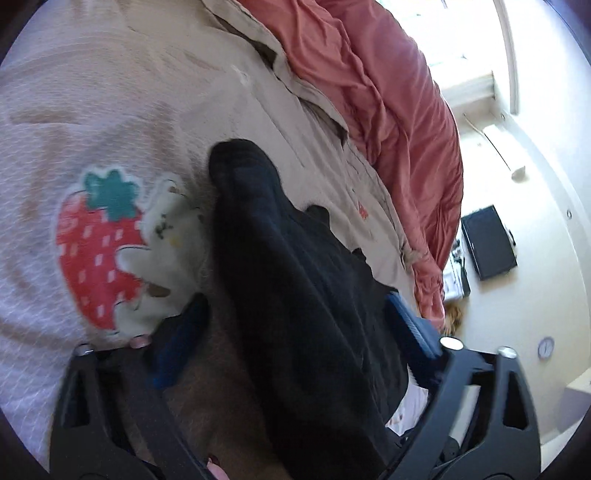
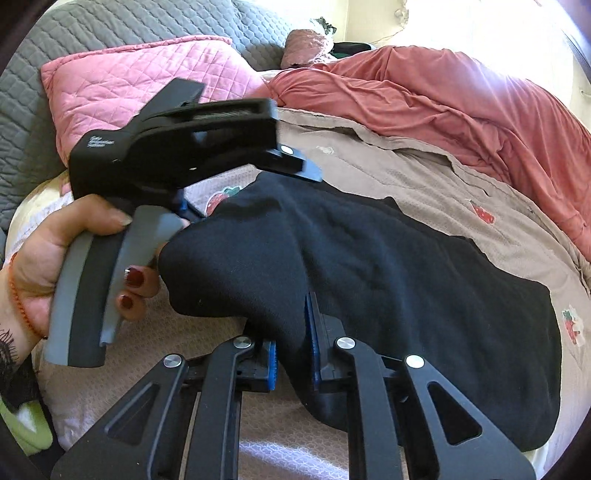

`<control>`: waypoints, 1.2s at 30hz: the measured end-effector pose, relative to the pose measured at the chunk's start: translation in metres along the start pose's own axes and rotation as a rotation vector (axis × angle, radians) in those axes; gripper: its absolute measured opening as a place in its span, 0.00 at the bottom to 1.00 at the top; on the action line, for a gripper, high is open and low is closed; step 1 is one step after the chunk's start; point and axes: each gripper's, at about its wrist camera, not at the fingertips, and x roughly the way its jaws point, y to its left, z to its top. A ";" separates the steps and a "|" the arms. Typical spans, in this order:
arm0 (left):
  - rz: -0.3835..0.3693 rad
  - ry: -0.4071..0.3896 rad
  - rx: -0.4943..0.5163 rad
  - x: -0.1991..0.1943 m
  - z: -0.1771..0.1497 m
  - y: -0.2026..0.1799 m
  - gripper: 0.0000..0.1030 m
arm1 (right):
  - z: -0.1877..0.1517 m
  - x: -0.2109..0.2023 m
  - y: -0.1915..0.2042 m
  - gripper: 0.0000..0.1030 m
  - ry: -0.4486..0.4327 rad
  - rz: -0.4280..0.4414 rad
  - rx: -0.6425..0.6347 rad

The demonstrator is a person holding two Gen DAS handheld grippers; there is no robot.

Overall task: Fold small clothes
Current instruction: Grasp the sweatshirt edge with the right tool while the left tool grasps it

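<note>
A small black garment point(image 2: 388, 266) lies spread on a beige strawberry-print bedcover point(image 2: 424, 170). My right gripper point(image 2: 293, 347) is shut on a fold of its near edge, which bulges up between the blue pads. My left gripper point(image 1: 291, 328) is wide open, with the black garment point(image 1: 295, 280) running between its blue fingers point(image 1: 410, 325) without being pinched. In the right wrist view the left gripper's body point(image 2: 177, 155) hovers over the garment's far left corner, held by a hand with red nails.
A crumpled salmon-red duvet point(image 2: 461, 96) lies along the bed's far side. A pink quilted pillow point(image 2: 140, 81) and a grey quilted headboard point(image 2: 92, 26) are at the back left. A large strawberry patch point(image 1: 99, 251) marks the cover beside the left gripper.
</note>
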 end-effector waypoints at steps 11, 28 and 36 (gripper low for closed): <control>-0.023 -0.014 -0.034 0.002 -0.013 0.004 0.21 | -0.003 -0.003 -0.005 0.11 0.000 0.012 -0.009; 0.042 -0.024 0.088 0.019 -0.040 -0.113 0.19 | -0.025 -0.059 -0.083 0.08 -0.064 0.017 0.152; 0.138 0.045 0.157 0.069 -0.043 -0.174 0.21 | -0.044 -0.092 -0.138 0.08 -0.130 0.014 0.297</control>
